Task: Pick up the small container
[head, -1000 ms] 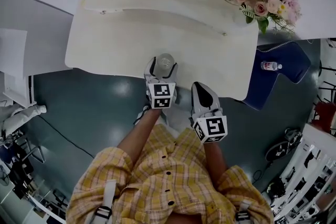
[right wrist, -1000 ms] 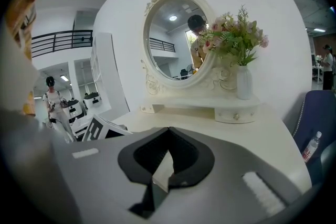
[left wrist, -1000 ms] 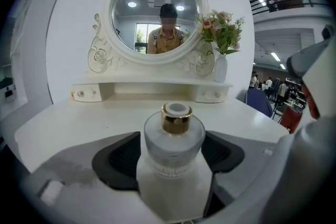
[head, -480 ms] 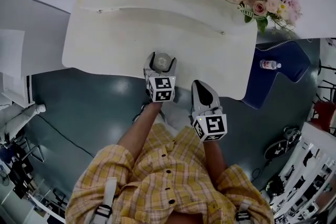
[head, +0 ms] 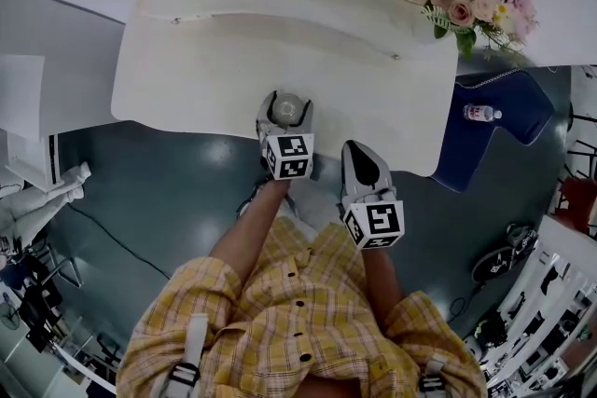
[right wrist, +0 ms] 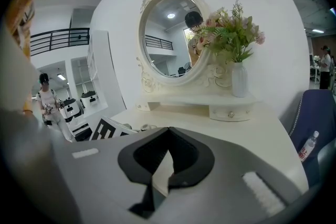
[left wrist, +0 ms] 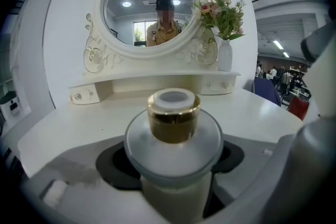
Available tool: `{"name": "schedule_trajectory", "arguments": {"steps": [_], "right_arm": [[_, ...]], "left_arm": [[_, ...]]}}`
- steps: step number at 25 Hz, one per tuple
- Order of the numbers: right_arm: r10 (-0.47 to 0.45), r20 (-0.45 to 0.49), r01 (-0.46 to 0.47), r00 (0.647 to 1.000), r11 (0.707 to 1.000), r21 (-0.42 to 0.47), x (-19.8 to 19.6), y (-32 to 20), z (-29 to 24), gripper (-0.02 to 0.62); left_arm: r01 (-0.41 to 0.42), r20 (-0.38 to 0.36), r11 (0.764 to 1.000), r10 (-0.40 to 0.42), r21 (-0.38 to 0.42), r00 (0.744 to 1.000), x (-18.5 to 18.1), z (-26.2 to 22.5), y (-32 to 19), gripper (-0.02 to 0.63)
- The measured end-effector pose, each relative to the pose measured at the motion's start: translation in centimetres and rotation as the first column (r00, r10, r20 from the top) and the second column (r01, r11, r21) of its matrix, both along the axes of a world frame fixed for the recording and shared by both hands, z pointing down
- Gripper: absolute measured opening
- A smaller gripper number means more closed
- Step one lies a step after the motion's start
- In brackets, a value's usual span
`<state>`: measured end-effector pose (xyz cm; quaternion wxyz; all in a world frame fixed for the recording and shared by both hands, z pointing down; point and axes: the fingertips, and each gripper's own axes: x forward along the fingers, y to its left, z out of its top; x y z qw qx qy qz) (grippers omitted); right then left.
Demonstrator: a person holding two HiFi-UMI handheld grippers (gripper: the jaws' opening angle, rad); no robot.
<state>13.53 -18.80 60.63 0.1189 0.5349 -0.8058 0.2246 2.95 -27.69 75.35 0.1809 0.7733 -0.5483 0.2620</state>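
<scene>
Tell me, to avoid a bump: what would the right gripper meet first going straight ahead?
The right gripper would probably cross the tabletop and first meet the drawer shelf under the mirror; depth is unclear.

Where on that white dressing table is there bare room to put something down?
The tabletop is bare left of the left gripper, which grips the small container, back to the drawer shelf, and again rightward toward the flowers. It is crowded only at the front edge, around that gripper and the right gripper.
</scene>
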Motion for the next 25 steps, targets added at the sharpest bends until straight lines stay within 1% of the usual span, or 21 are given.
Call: {"name": "schedule_trajectory", "arguments": {"steps": [15, 20, 25], "right_arm": [[0.030, -0.015, -0.030, 0.999, 1.000, 0.003, 0.6, 1.1, -0.3, 0.002], [0.041, -0.011, -0.041, 0.999, 0.999, 0.015, 0.5, 1.2, -0.8, 0.002], [0.038, -0.014, -0.038, 0.999, 0.999, 0.032, 0.0, 1.3, -1.6, 0.002]], "left_arm": [[-0.006, -0.036, 0.999, 0.004, -0.047, 0.999, -0.3, 0.0, 0.0, 0.348], [-0.013, -0.029, 0.999, 0.012, -0.040, 1.000, -0.5, -0.7, 0.3, 0.349], [-0.002, -0.050, 1.000, 0.001, -0.031, 0.999, -1.0, -2.2, 0.4, 0.348]]}}
